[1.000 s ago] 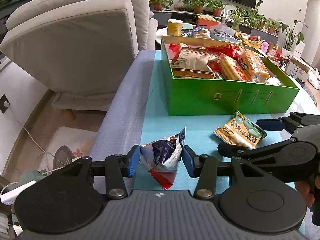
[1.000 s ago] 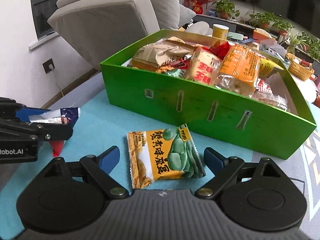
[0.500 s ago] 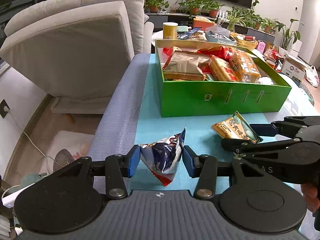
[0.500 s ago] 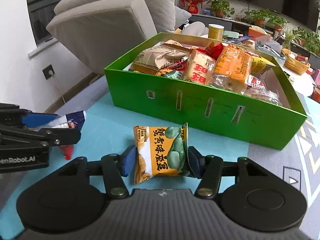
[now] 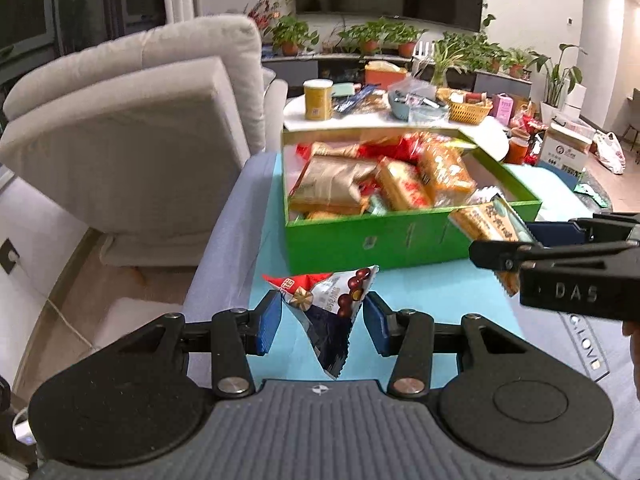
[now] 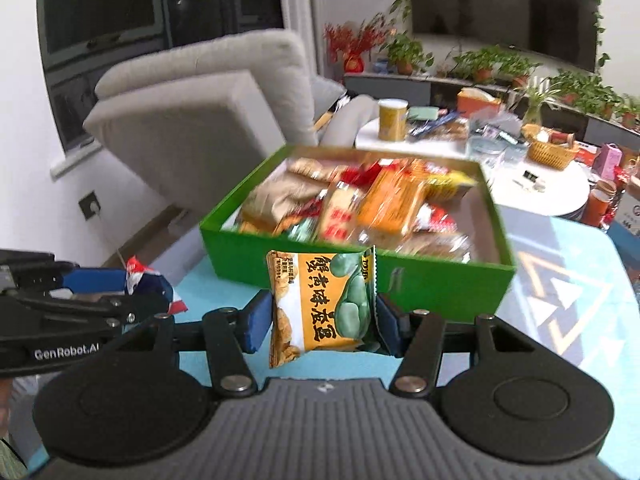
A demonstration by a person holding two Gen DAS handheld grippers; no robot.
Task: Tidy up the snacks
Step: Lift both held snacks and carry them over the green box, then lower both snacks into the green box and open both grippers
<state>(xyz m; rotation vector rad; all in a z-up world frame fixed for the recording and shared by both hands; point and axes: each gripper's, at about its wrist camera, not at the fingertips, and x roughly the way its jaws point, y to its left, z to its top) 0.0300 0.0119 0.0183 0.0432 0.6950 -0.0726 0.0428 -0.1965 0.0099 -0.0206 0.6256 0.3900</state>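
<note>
My left gripper (image 5: 322,322) is shut on a red, white and dark blue snack packet (image 5: 328,308) and holds it above the teal mat. My right gripper (image 6: 320,326) is shut on an orange and green broad-bean snack packet (image 6: 322,304), lifted off the mat. A green box (image 5: 384,240) full of snack packets stands ahead of both grippers; it also shows in the right wrist view (image 6: 432,284). The right gripper with its orange packet (image 5: 486,224) shows at the right of the left wrist view. The left gripper and its packet (image 6: 150,282) show at the left of the right wrist view.
A beige armchair (image 5: 132,136) stands left of the table. Behind the box, a white round table (image 6: 532,184) carries a yellow can (image 5: 318,98), a wicker basket (image 5: 468,110) and clutter. Plants and a TV line the back wall.
Both grippers have risen with their packets. The right gripper closed on the orange packet, which lay on the mat one second ago, and lifted it. The green box now looks farther and lower.
</note>
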